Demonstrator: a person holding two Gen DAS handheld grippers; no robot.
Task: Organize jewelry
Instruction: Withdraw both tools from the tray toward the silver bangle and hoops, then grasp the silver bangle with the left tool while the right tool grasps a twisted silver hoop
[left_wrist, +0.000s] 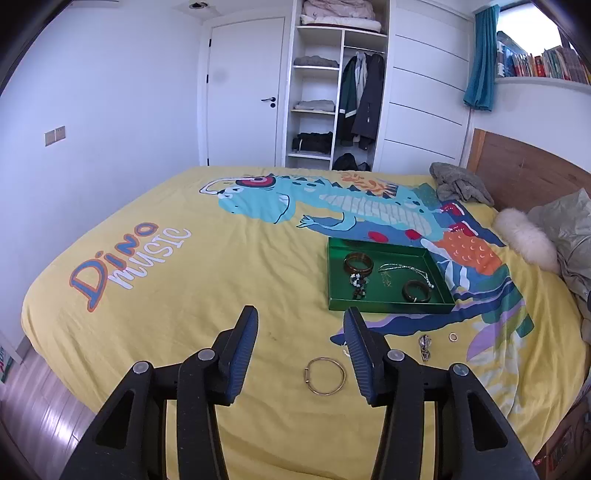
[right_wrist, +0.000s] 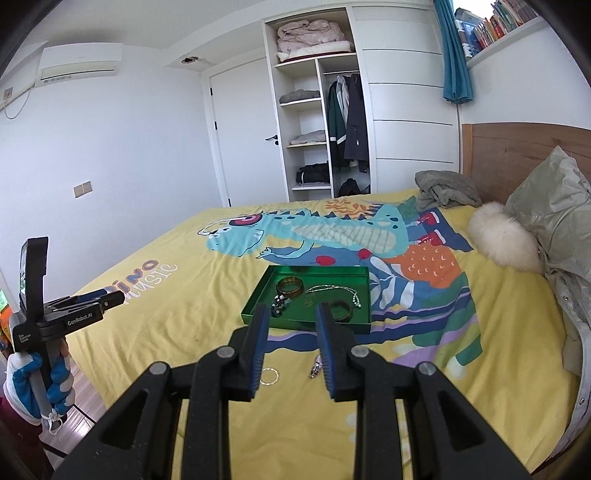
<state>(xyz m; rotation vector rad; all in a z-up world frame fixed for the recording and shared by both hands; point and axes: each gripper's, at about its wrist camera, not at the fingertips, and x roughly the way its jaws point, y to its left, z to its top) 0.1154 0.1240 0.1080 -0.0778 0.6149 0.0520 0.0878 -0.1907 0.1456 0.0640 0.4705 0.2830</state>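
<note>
A green tray (left_wrist: 334, 273) (right_wrist: 255, 299) lies on the yellow bedspread and holds two brown bangles (left_wrist: 357, 263), a silver chain necklace (left_wrist: 406, 271) and a dark beaded piece (left_wrist: 357, 286). On the bedspread in front of the tray lie a thin metal bangle (left_wrist: 325, 376) (right_wrist: 269, 376), a silver charm (left_wrist: 424, 345) (right_wrist: 316, 367) and a small gold ring (left_wrist: 453, 336). My left gripper (left_wrist: 300, 325) is open above the bedspread, with the metal bangle between its fingers and nearer. My right gripper (right_wrist: 291, 314) is open and empty, raised before the tray.
The left gripper, held in a blue-gloved hand (right_wrist: 55, 376), shows at the left of the right wrist view. A grey cloth (left_wrist: 460, 182), a white fluffy cushion (left_wrist: 524, 236) and a pale coat (right_wrist: 554, 229) lie by the wooden headboard (left_wrist: 524, 170). A wardrobe (left_wrist: 332, 92) stands behind the bed.
</note>
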